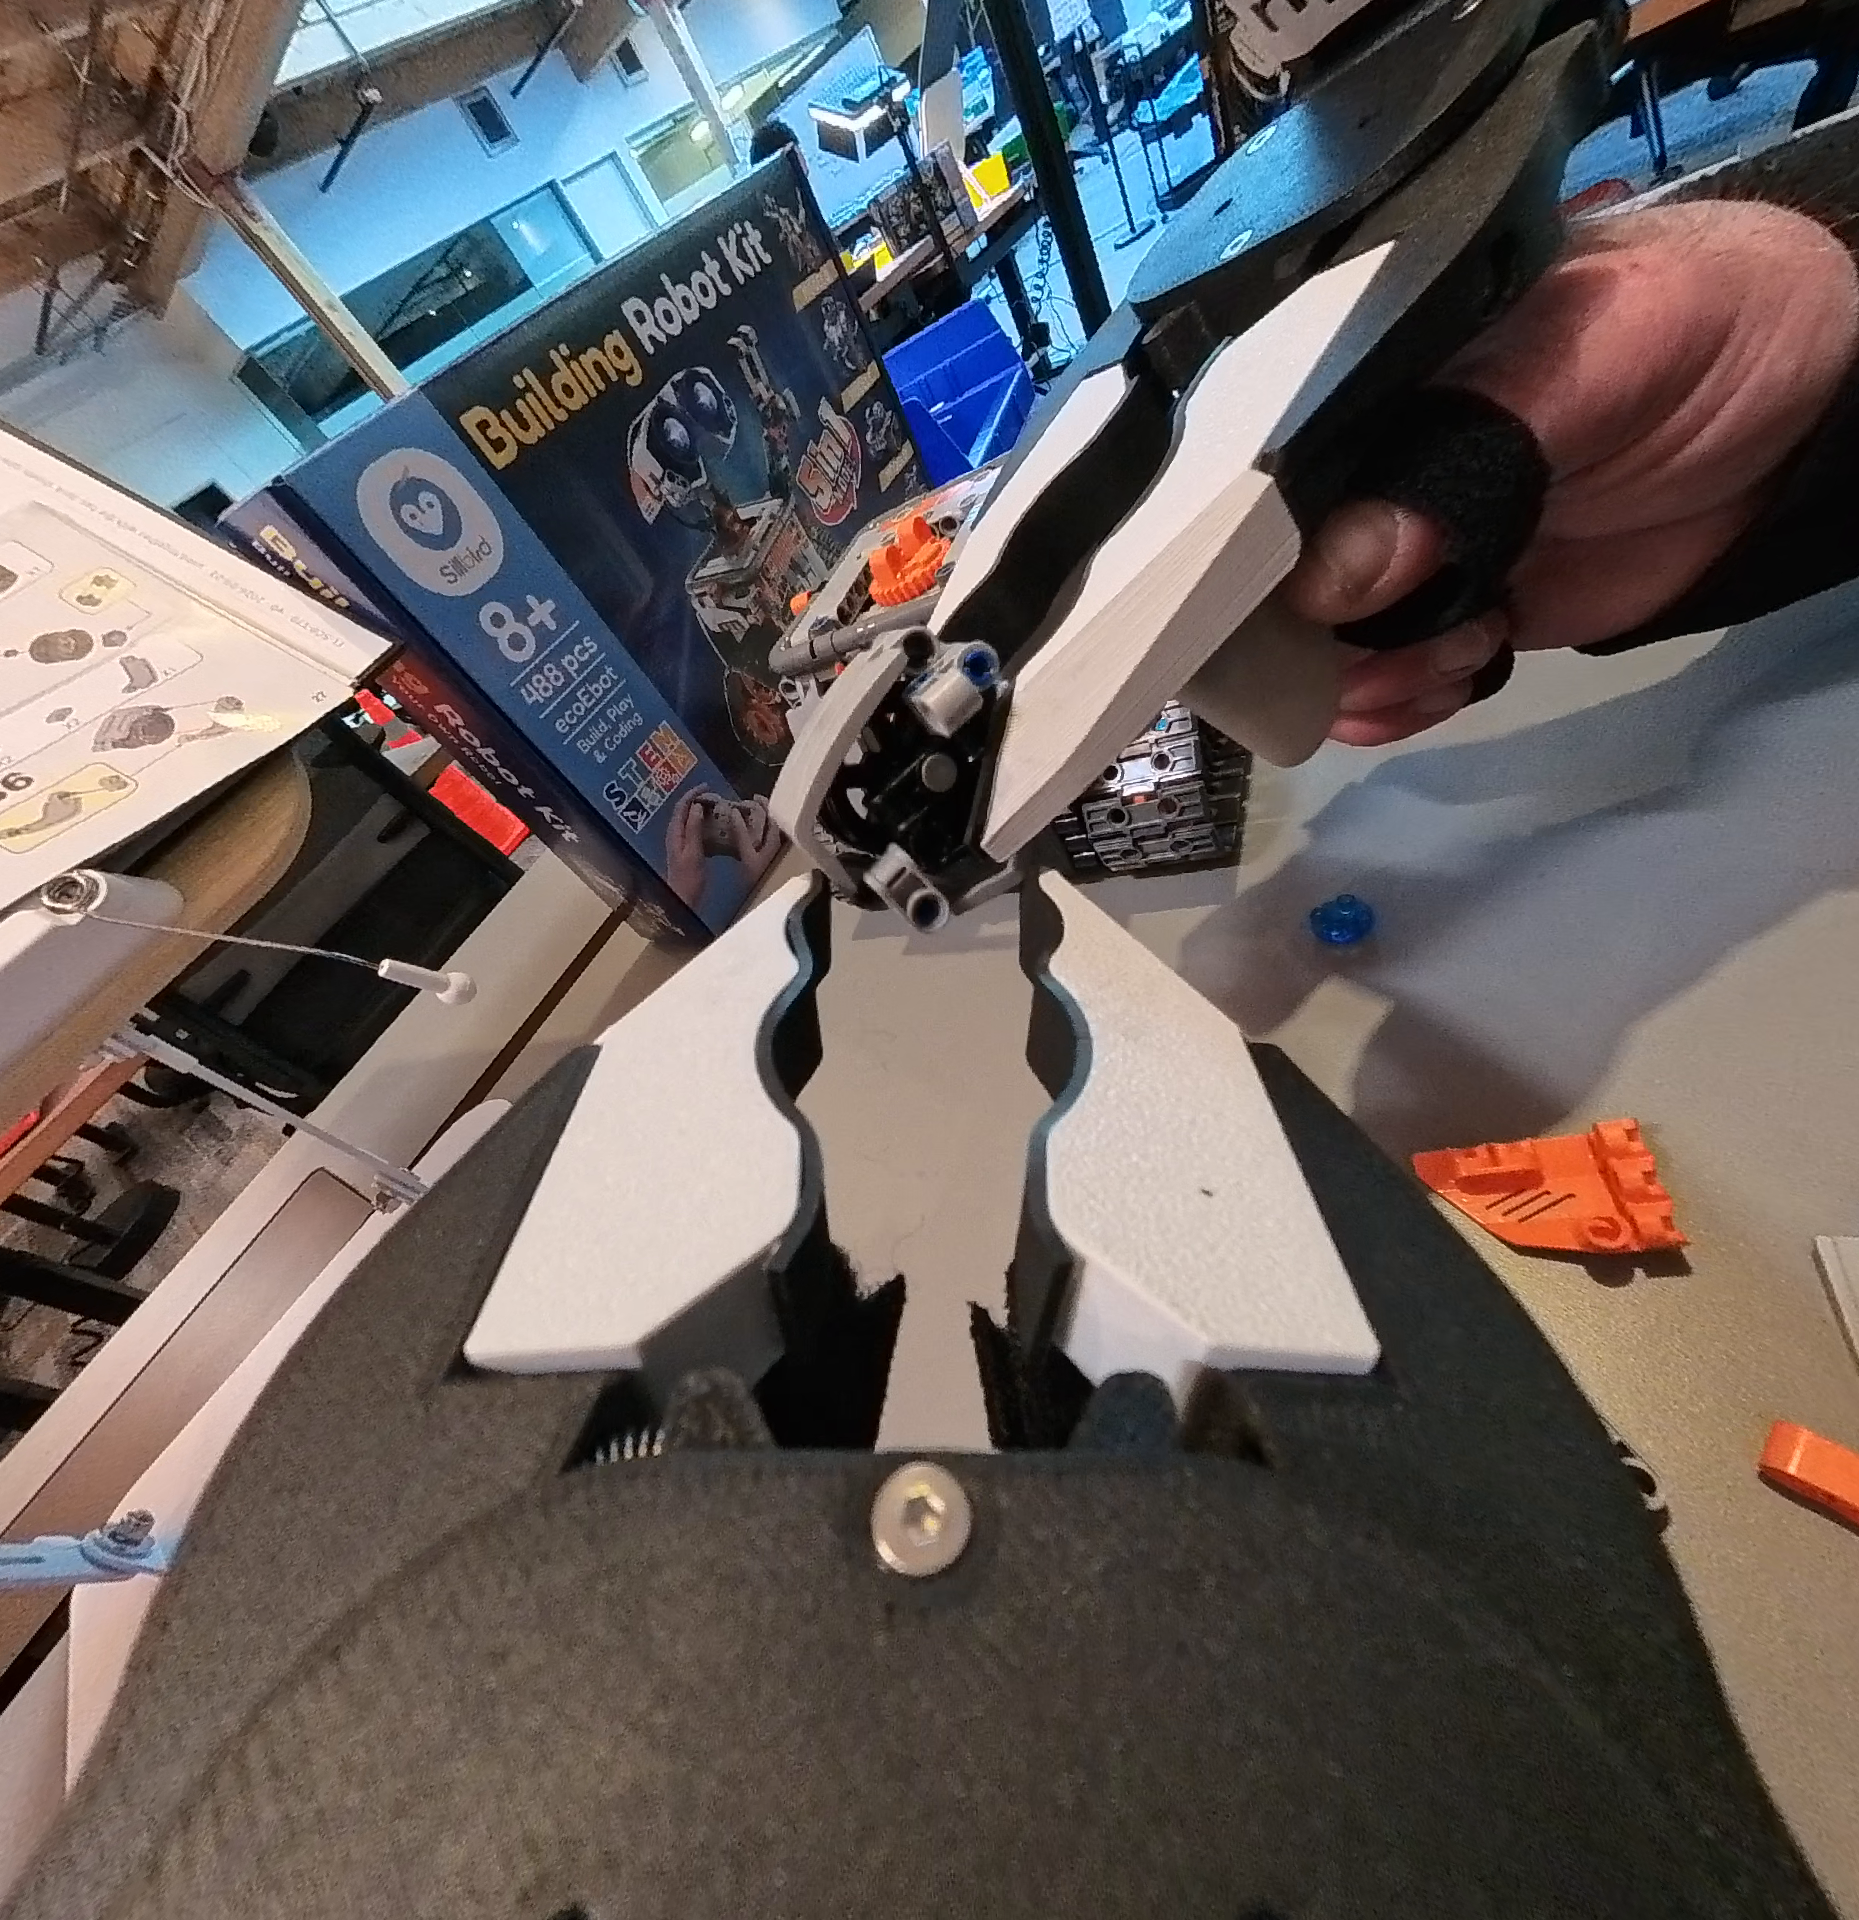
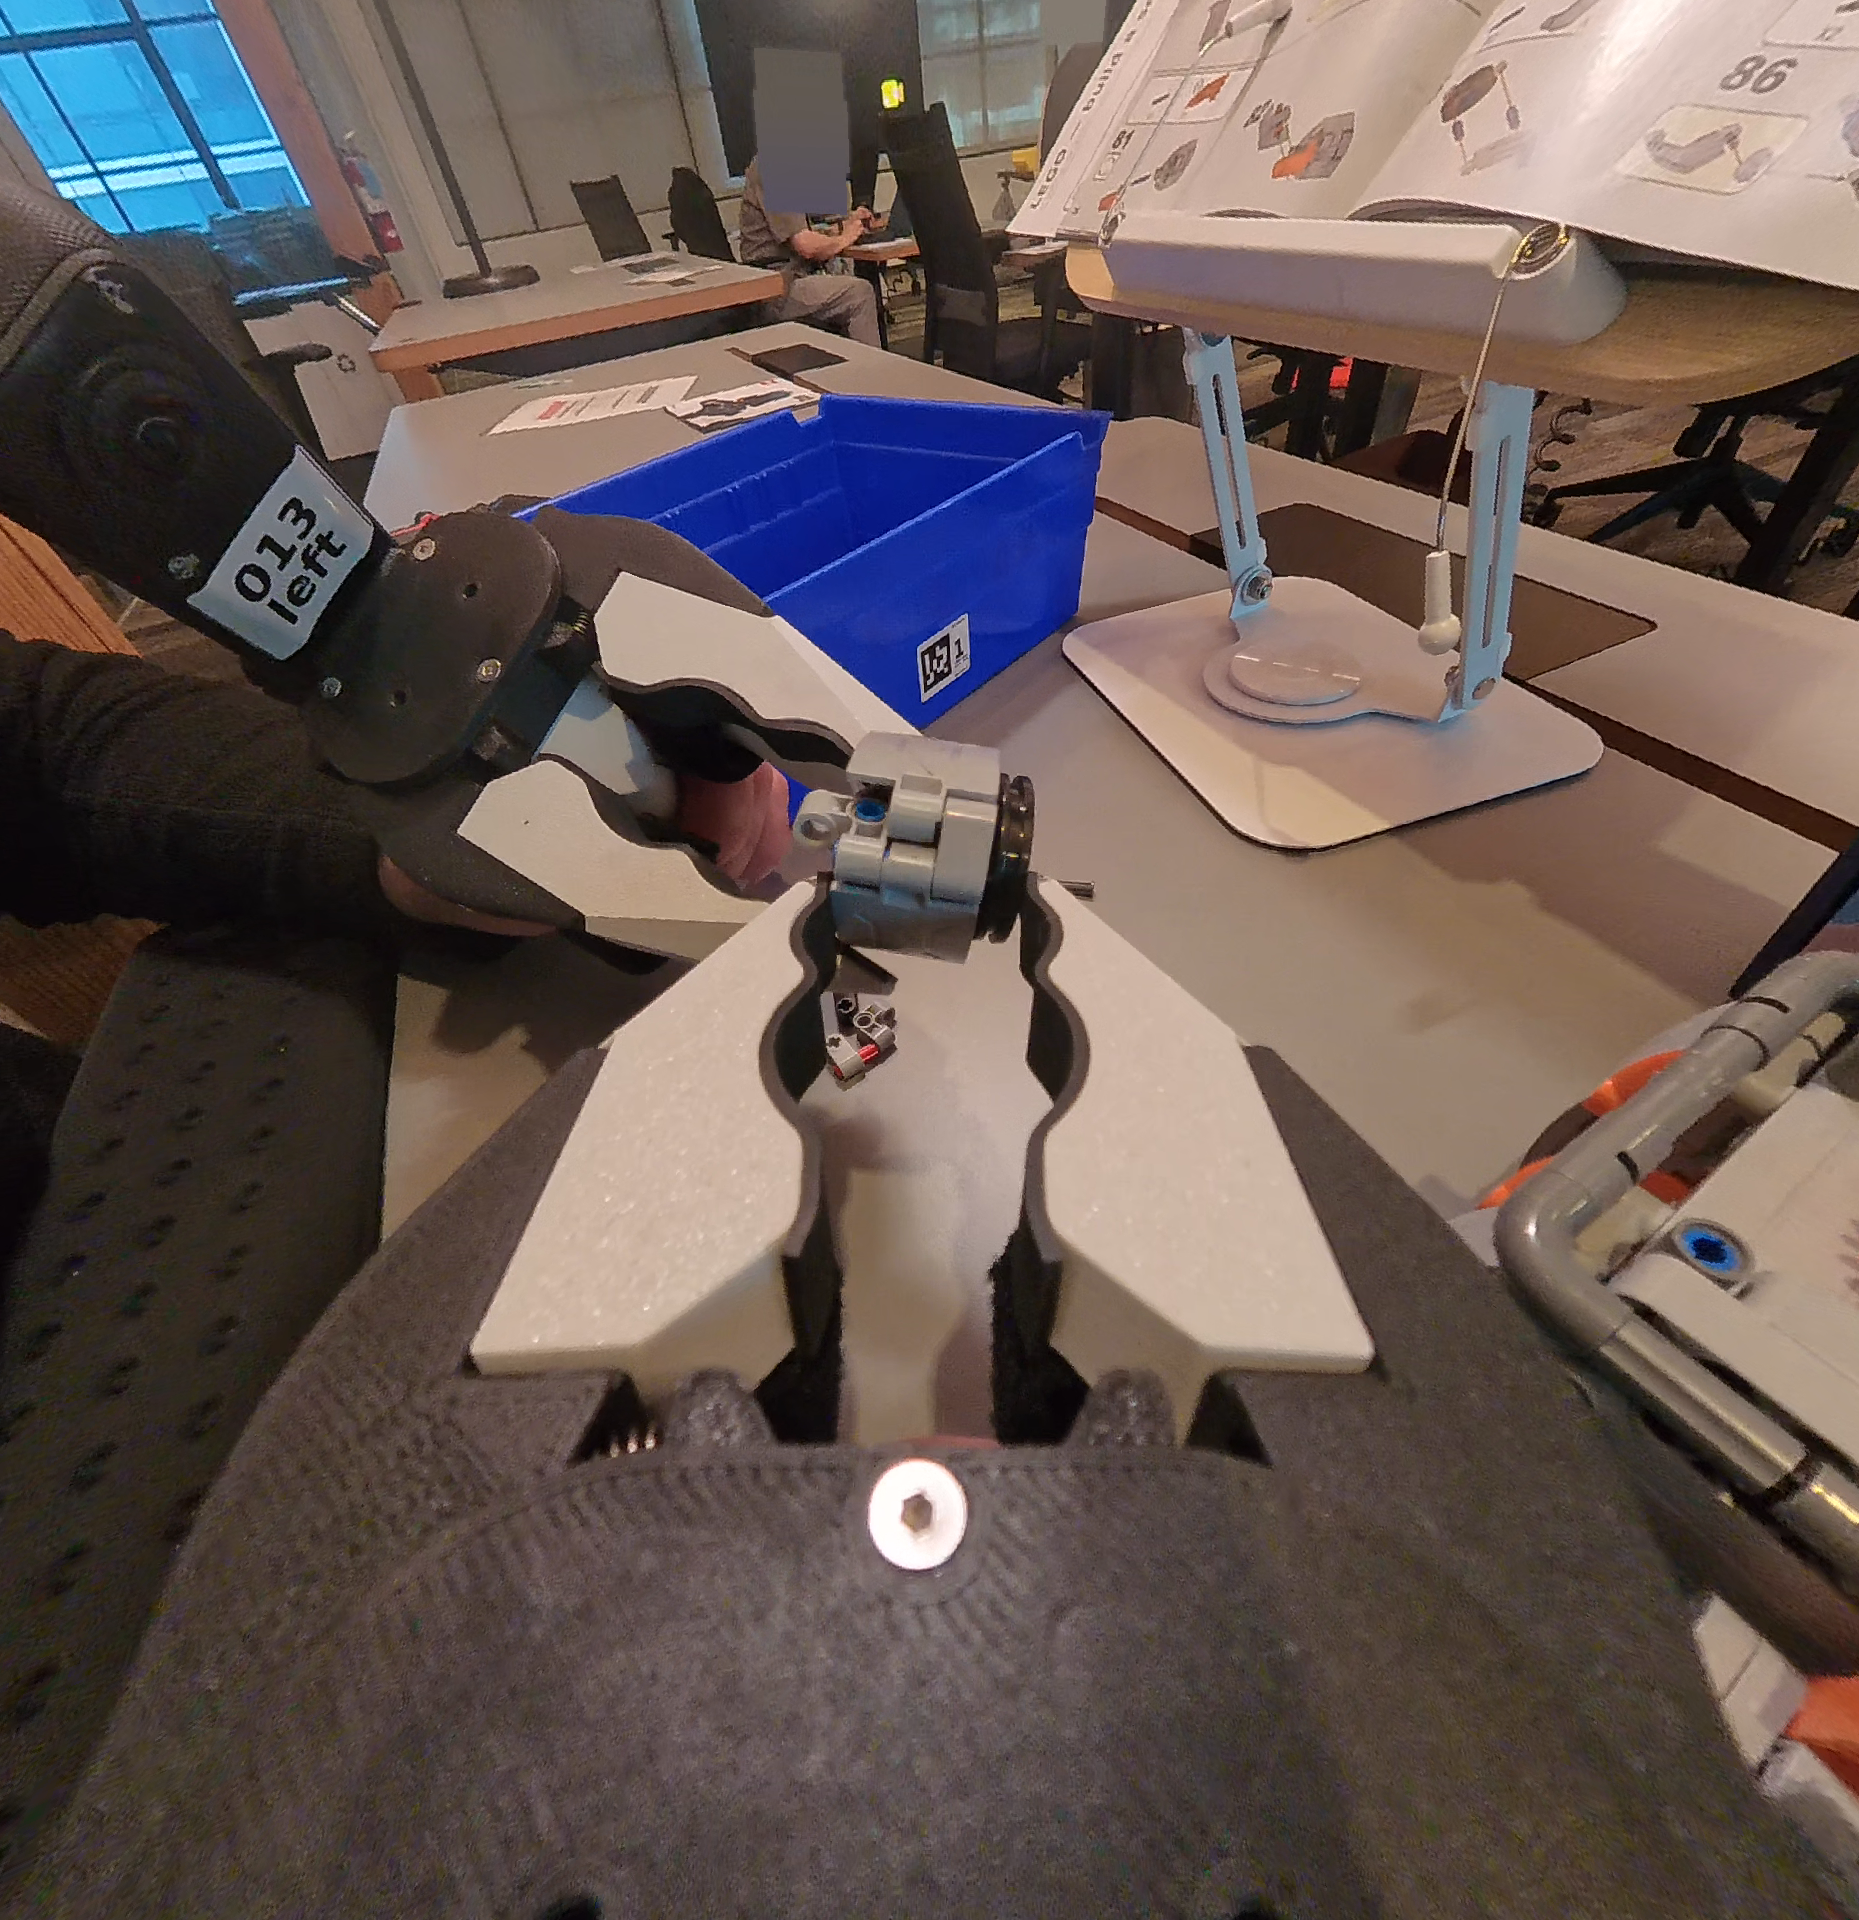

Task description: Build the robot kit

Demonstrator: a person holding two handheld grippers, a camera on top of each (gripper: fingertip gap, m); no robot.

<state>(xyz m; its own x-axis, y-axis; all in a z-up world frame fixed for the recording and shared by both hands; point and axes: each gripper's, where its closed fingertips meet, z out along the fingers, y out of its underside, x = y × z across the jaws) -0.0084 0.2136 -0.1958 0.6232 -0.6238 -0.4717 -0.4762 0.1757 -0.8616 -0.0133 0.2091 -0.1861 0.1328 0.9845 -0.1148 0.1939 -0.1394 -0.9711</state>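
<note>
A small grey and black brick assembly (image 2: 904,862) with a black wheel sits between the tips of my right gripper (image 2: 925,904), which is shut on it above the table. In the left wrist view the right gripper (image 1: 966,738) comes in from the upper right with the assembly (image 1: 904,769) at its tips. My left gripper (image 1: 925,899) is open, its tips on either side of the assembly's lower grey connector with gaps showing. In the right wrist view the left gripper (image 2: 821,831) reaches in from the left, its upper finger against the assembly's top.
A dark kit box (image 1: 613,582) stands behind, with a larger brick model (image 1: 904,561) and tracks (image 1: 1164,810). An instruction booklet (image 2: 1527,125) rests on a white stand (image 2: 1320,727). There is also a blue bin (image 2: 883,520), orange pieces (image 1: 1559,1195), a blue stud (image 1: 1340,923) and small loose parts (image 2: 863,1039). Only a small space, under 4 cm, lies between the two pairs of fingers.
</note>
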